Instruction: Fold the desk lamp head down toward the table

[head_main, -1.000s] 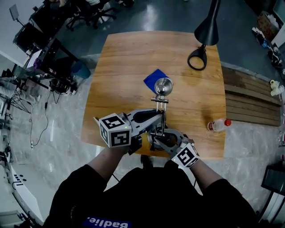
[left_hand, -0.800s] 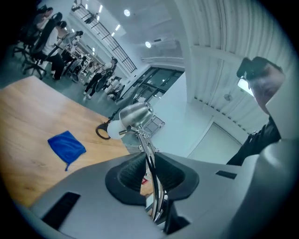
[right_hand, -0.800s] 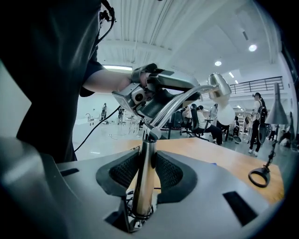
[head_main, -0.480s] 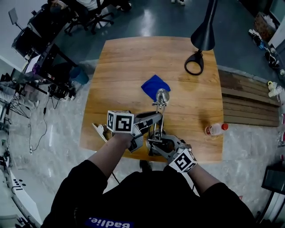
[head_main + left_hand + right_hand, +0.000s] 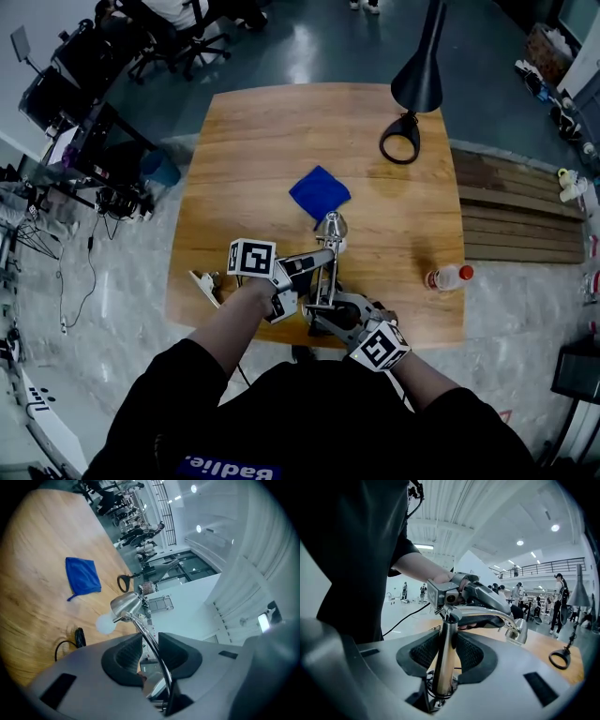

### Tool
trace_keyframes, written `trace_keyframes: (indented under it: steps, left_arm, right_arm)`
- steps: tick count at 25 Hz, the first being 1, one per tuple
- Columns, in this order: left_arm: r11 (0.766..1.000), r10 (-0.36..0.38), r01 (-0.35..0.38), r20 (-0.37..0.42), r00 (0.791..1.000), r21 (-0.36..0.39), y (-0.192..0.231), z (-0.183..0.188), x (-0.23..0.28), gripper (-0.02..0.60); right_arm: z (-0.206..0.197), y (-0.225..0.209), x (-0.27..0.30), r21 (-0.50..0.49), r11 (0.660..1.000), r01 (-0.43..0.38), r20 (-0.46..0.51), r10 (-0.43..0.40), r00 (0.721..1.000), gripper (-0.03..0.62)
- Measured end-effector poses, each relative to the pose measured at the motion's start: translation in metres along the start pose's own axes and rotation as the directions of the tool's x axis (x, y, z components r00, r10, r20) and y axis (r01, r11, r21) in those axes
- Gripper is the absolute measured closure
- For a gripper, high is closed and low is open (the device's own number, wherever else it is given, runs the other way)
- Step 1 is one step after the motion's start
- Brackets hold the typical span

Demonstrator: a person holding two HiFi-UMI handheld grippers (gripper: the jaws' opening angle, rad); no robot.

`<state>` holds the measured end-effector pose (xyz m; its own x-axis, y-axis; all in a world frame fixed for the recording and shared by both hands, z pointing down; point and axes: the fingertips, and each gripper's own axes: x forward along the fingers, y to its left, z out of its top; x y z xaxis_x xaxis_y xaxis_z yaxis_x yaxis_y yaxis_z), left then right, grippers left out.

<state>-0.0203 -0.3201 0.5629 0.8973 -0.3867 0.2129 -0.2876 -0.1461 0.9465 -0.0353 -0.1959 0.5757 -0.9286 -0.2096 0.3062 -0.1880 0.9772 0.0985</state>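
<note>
**At the surface's near edge, the lamp head hangs low**

Head view: a chrome desk lamp (image 5: 330,226) stands at the near edge of the wooden surface (image 5: 253,141), its head near a blue cloth (image 5: 320,191).

Left gripper view: the left tongs (image 5: 151,649) have just been opening and are released around the lamp's thin curved arm (image 5: 151,637).

Right gripper view: the right tongs (image 5: 447,656) clench its upright post (image 5: 445,639).

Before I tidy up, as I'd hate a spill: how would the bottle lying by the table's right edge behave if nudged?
The bottle lies on its side, so a sideways nudge would probably roll it. Its red cap is at the edge of the table, so a lengthwise push might send it off. It looks like light plastic; how full, I cannot tell.
</note>
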Motion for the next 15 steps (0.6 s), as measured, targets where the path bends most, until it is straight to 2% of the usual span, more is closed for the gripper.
trace_keyframes:
  steps: [4, 8, 12, 15]
  left_arm:
    - [0.998, -0.012, 0.014, 0.03, 0.999, -0.059, 0.001, 0.001, 0.0, 0.476]
    - [0.995, -0.003, 0.005, 0.019, 1.0, -0.099, 0.011, -0.003, 0.001, 0.474]
    - [0.985, -0.054, 0.058, 0.031, 0.998, -0.162, 0.014, -0.006, 0.004, 0.468]
    - [0.98, -0.044, 0.052, 0.045, 0.998, -0.195, 0.018, -0.006, 0.003, 0.468]
  right_arm:
    - [0.0, 0.0, 0.0, 0.001, 1.0, -0.012, 0.0, 0.012, 1.0, 0.477]
    - [-0.001, 0.002, 0.0, -0.002, 1.0, -0.024, -0.001, 0.024, 1.0, 0.477]
    - [0.001, 0.002, 0.0, 0.0, 1.0, -0.031, -0.003, 0.031, 1.0, 0.477]
    - [0.0, 0.001, 0.001, -0.004, 0.999, -0.037, -0.003, 0.037, 0.999, 0.477]
